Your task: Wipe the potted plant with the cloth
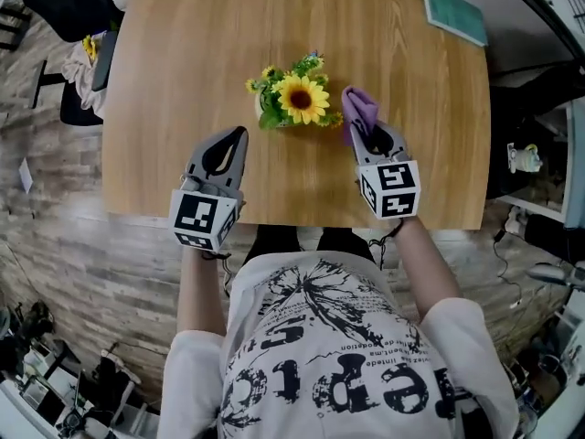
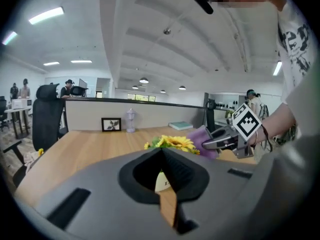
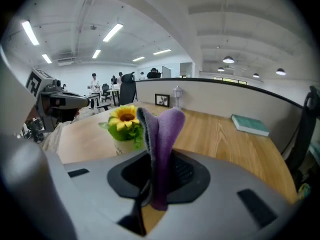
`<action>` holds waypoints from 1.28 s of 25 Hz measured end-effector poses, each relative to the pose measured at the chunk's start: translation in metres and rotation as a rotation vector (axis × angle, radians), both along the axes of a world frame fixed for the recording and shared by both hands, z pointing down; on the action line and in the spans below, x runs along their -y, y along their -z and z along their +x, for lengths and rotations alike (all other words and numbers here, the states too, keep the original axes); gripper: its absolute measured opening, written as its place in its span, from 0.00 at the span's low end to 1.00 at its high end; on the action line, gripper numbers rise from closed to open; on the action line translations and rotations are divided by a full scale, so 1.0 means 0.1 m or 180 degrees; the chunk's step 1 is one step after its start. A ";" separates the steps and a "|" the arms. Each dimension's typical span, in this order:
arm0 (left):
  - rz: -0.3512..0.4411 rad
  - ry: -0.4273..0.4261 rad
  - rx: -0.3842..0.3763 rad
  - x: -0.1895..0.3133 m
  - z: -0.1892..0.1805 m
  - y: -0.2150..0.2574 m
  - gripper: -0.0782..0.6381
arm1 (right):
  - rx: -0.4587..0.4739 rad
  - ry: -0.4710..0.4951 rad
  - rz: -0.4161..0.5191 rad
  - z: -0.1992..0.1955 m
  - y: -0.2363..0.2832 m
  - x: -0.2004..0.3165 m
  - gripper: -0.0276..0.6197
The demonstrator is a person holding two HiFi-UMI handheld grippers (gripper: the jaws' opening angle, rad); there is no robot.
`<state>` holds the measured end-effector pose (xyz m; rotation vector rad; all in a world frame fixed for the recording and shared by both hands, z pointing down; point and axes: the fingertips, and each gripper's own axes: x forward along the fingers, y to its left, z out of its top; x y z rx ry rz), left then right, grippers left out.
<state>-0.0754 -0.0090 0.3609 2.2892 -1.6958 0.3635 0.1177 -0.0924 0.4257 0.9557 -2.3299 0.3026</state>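
A small potted plant (image 1: 297, 99) with a yellow sunflower and green leaves stands near the middle of the wooden table (image 1: 183, 53). My right gripper (image 1: 363, 133) is just to the plant's right, shut on a purple cloth (image 1: 358, 108) that sticks up past its tips. In the right gripper view the cloth (image 3: 162, 139) rises folded from the jaws, with the plant (image 3: 124, 124) a little to its left. My left gripper (image 1: 241, 133) is to the plant's lower left, shut and empty. In the left gripper view the sunflower (image 2: 175, 142) shows just beyond the closed tips.
A teal book (image 1: 454, 13) lies at the table's far right corner. A small picture frame (image 2: 111, 124) and a pale lamp-like ornament (image 2: 130, 120) stand at the table's far edge. A black office chair (image 2: 47, 119) is beside the table's left side. The person stands at the near edge.
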 end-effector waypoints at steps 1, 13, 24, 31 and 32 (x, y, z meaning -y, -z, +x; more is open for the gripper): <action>-0.0073 -0.0081 -0.0020 0.05 -0.01 -0.13 0.11 | -0.0073 -0.0040 -0.0050 0.00 -0.12 0.01 0.16; -0.0198 -0.0917 -0.0145 0.61 0.13 -0.90 0.11 | -0.0339 -0.0126 -0.0217 -0.36 -0.66 0.24 0.16; -0.0251 -0.1183 -0.0210 0.64 0.17 -0.98 0.11 | -0.0358 0.0107 -0.0372 -0.73 -0.85 0.01 0.16; -0.0213 -0.1343 -0.0147 0.65 0.21 -1.00 0.11 | -0.0510 0.0259 -0.0464 -0.76 -0.91 -0.14 0.16; -0.0198 -0.1356 -0.0127 0.65 0.22 -0.99 0.11 | -0.0522 0.0272 -0.0482 -0.75 -0.90 -0.17 0.16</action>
